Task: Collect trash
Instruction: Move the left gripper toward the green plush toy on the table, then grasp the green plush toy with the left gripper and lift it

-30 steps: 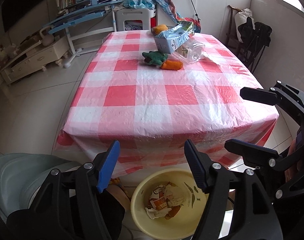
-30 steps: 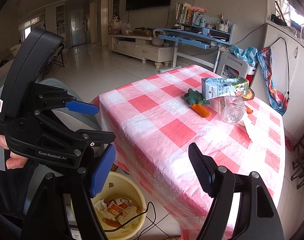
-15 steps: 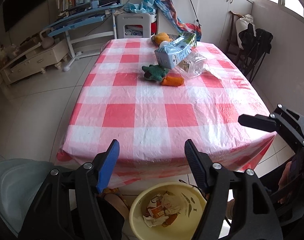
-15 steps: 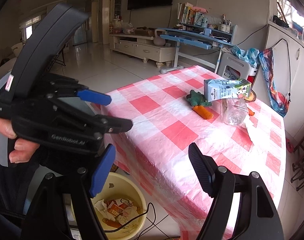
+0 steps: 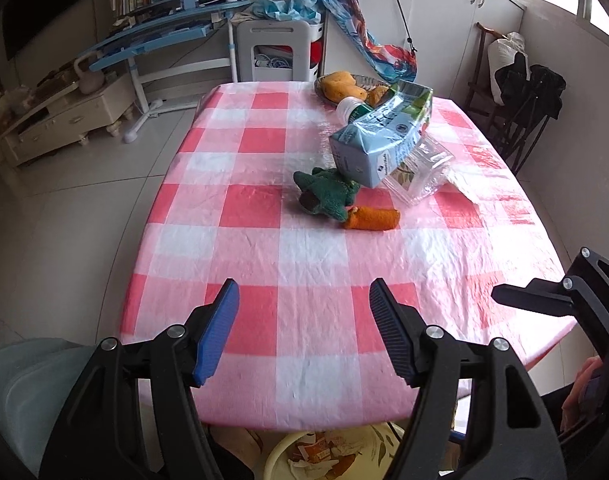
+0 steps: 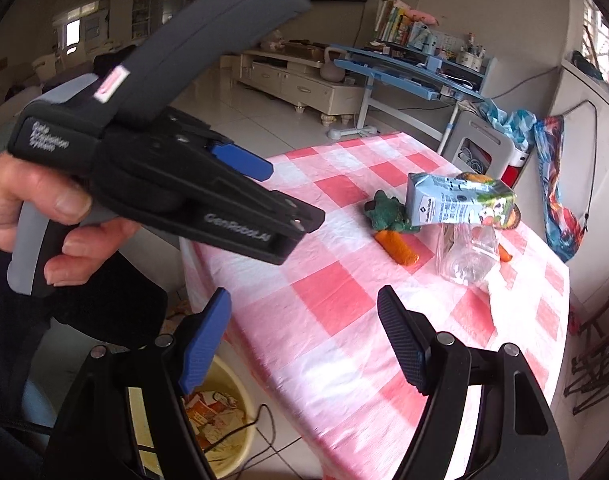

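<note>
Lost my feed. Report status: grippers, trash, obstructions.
Left gripper and right gripper open, empty, above table's near edge. Carton lies on crushed bottle at far end, untouched. Plush toys sit before them.

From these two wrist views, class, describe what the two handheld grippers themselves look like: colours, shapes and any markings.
Both grippers are black frames with silver bolts and ribbed blue finger pads. The left gripper has a grey handle, a dark top bar with a pink-white sticker, and grey "GenRobot.AI" lettering. The right gripper shows matching forked arms.

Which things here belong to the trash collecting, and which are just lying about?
For the job: milk carton, crushed clear bottle, yellow bin holding scraps.

Lying about: green plush toy, orange plush carrot, plate of food.
</note>
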Available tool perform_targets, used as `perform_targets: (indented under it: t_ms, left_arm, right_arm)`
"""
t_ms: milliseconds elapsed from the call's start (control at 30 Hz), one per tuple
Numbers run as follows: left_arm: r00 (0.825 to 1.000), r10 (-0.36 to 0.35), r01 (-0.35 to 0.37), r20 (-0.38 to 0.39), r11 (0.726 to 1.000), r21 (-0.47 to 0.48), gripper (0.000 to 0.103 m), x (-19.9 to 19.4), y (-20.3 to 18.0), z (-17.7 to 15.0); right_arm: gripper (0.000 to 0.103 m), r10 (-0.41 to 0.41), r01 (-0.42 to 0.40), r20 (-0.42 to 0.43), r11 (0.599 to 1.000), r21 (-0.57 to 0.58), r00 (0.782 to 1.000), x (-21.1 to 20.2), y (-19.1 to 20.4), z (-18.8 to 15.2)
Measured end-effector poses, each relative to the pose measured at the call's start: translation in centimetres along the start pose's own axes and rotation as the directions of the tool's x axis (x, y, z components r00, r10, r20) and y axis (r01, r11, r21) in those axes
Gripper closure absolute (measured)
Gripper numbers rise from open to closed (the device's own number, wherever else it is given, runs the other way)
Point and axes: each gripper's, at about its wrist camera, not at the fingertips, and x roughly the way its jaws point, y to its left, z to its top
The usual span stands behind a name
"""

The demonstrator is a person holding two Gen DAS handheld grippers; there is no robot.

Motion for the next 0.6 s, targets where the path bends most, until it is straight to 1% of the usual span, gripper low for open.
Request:
perform_targets:
  t_ms: [167,333,400,467,533,600]
  left_arm:
    - [0.999,-0.021,0.020,-0.039,1.000,-0.018,0.038,3.9,0.5,3.0]
    - [0.996,-0.032,0.033,-0.079,0.999,0.016,0.038,8.0,-0.1,5.4]
    - [0.995,-0.035,0.039,-0.089,0.998,0.049,0.038,9.3,-0.6,6.3]
    - [0.994,-0.033,0.041,-0.100,0.996,0.080,0.038,10.5,-1.0,6.8]
    - [0.994,-0.033,0.042,-0.100,0.996,0.082,0.037,11.4,-0.9,7.5]
    - [0.994,-0.039,0.046,-0.102,0.997,0.069,0.037,12.1,-0.6,8.1]
  right_arm:
    - [0.031,-0.003,0.004,-0.024,0.999,0.037,1.000,2.9,-3.2,0.8]
    - [0.031,-0.004,0.008,-0.058,0.997,0.070,0.998,5.8,-5.5,1.4]
    - [0.033,-0.006,0.012,-0.071,0.997,0.082,0.997,6.6,-6.0,1.5]
    - [0.038,0.007,0.003,-0.090,0.995,0.105,0.996,7.6,-6.7,1.7]
    - [0.041,0.017,-0.004,-0.102,0.993,0.120,0.995,8.3,-7.1,1.8]
    - [0.041,0.009,0.004,-0.104,0.992,0.130,0.995,8.6,-7.6,1.9]
